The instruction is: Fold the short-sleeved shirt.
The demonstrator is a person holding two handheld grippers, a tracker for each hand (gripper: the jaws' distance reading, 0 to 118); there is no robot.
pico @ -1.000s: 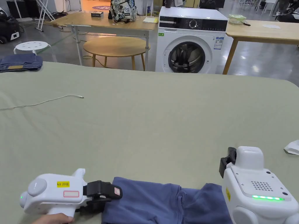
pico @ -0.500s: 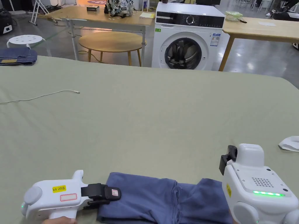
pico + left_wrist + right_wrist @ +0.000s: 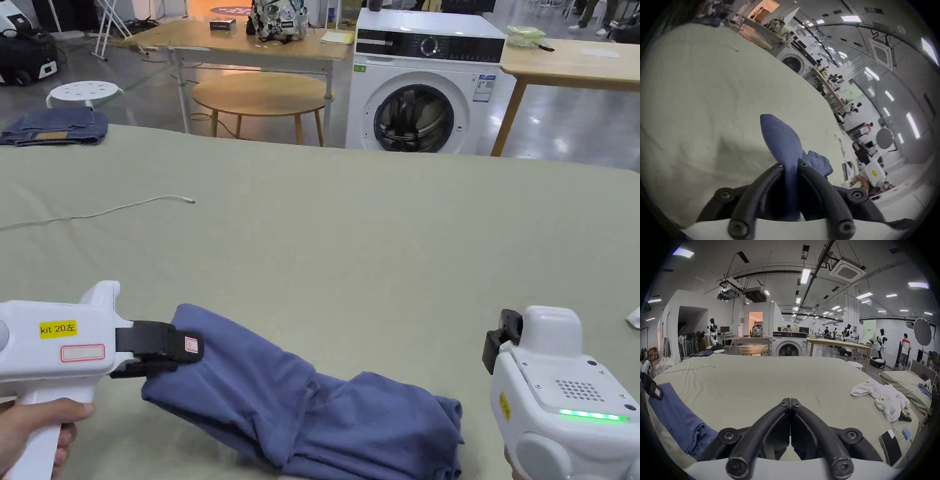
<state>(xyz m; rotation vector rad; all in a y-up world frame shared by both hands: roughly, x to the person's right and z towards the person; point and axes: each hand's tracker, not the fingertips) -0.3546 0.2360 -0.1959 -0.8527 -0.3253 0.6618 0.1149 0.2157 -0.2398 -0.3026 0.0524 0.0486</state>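
Blue cotton short-sleeved shirt (image 3: 300,400) sits bunched at six o'clock on the pale green sheet-covered table (image 3: 375,237). Left gripper (image 3: 790,164) has both black jaws pinched on its nine o'clock edge, lifting that end. Right gripper (image 3: 790,400) hovers at four o'clock, jaws pressed together, gripping nothing.

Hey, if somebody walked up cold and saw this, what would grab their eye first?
The blue shirt, clamped at one end by the left gripper and lifted off the green bedsheet, the rest bunched near the front edge. Next, the white washing machine straight behind the bed. The right gripper is shut on nothing.
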